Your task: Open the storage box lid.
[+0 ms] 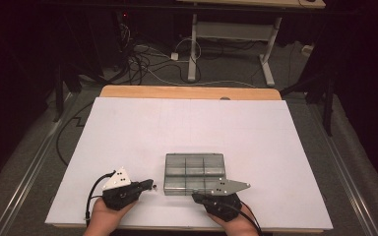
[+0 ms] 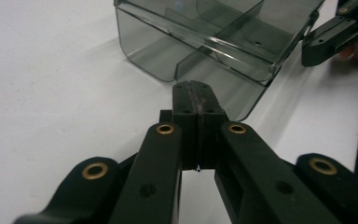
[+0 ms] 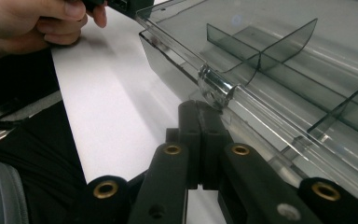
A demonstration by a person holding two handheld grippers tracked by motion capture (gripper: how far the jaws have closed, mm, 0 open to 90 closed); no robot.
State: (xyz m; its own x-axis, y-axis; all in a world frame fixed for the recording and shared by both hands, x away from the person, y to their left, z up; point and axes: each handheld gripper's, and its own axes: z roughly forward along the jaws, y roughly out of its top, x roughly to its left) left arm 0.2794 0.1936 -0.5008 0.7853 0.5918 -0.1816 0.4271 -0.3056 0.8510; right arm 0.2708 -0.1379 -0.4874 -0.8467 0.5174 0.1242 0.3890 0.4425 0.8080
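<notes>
A clear grey plastic organiser box (image 1: 194, 172) with inner dividers lies on the white table sheet (image 1: 187, 132) near the front edge. My left gripper (image 1: 151, 184) rests on the sheet just left of the box's front left corner, jaws shut with nothing between them; in the left gripper view its tips (image 2: 196, 91) point at the box corner (image 2: 200, 51). My right gripper (image 1: 195, 197) sits at the box's front edge, shut and empty. In the right gripper view its tips (image 3: 199, 109) stand just below the box's clear latch (image 3: 216, 86).
A person's hands hold both grippers at the table's front edge. The other hand (image 3: 37, 21) shows at the upper left of the right gripper view. A wooden table edge (image 1: 187, 92) runs along the back. Cables and a desk frame (image 1: 226, 44) lie on the floor beyond.
</notes>
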